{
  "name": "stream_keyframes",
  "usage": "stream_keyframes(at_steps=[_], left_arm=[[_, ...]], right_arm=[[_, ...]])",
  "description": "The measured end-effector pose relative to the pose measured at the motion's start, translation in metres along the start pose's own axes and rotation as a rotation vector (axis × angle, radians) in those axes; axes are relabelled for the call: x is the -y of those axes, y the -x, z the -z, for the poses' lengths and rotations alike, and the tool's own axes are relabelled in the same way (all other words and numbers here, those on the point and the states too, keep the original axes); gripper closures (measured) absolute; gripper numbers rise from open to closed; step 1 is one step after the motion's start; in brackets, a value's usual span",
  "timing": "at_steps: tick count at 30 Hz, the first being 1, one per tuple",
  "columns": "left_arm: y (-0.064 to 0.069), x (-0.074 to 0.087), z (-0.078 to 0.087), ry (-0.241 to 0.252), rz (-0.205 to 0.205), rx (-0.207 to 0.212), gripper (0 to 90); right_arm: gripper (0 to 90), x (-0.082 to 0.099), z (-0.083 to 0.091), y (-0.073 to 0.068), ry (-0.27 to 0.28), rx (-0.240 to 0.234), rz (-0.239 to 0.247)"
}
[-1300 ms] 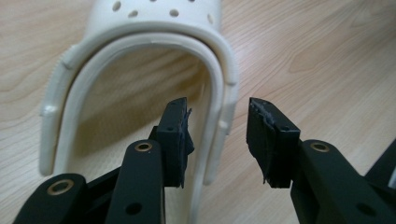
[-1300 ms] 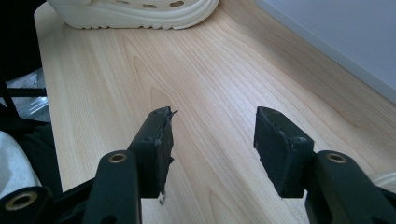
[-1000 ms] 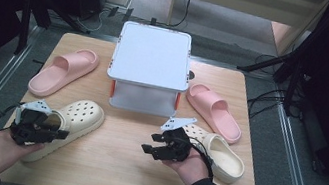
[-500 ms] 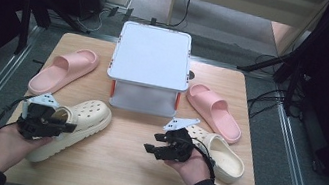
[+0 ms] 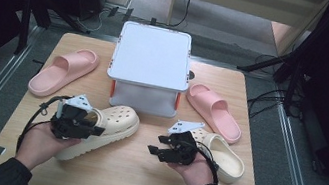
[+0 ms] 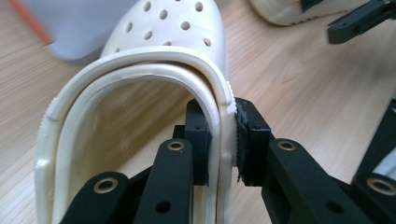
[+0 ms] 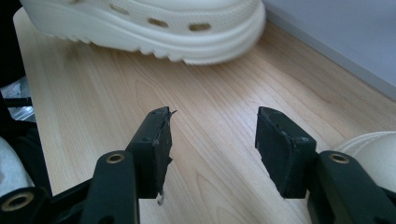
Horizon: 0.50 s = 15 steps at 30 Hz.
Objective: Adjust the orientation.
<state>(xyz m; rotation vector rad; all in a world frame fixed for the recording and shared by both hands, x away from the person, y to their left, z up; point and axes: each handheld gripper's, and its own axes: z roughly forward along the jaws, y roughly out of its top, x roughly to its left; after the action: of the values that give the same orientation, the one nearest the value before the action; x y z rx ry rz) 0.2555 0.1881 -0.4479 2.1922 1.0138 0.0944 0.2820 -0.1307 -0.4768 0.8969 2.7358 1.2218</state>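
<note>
Since left tongs (image 6: 223, 140) pinch just the thin soft rim of the cream perforated foam clog (image 5: 106, 126) lifted w/ toe near desk (image 5: 138, 179), it may slip; right tongs (image 7: 211, 149) gape empty.

A light wooden table (image 5: 139, 169) carries two pink slides (image 5: 62, 71) (image 5: 215, 112), two cream clogs (image 5: 111, 126) (image 5: 225, 156) and a white box (image 5: 151, 65).

Left claw (image 5: 89, 123) clamped, right claw (image 5: 155, 151) agape

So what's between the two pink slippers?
In the high view, the white box stands between the left pink slipper and the right pink slipper, with a strip of bare wooden table on each side of it.
</note>
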Motion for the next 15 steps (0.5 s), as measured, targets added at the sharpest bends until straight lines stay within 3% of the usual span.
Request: stream_keyframes(at_steps=[1, 9, 13, 15], left_arm=[[0.006, -0.006, -0.009, -0.012, -0.023, 0.013, 77.3], [0.023, -0.017, -0.036, -0.059, -0.081, 0.037, 76.6], [0.027, -0.014, -0.042, -0.085, -0.118, 0.055, 74.8], [0.027, -0.014, -0.042, -0.071, -0.126, 0.075, 71.3]], right_arm=[[46.3, 0.001, 0.001, -0.001, -0.001, 0.005, -0.006], [47.8, 0.005, 0.002, -0.003, 0.007, 0.019, -0.012], [48.3, 0.006, 0.000, -0.004, 0.016, 0.023, -0.013], [49.1, 0.007, -0.001, -0.005, 0.025, 0.036, -0.013]])
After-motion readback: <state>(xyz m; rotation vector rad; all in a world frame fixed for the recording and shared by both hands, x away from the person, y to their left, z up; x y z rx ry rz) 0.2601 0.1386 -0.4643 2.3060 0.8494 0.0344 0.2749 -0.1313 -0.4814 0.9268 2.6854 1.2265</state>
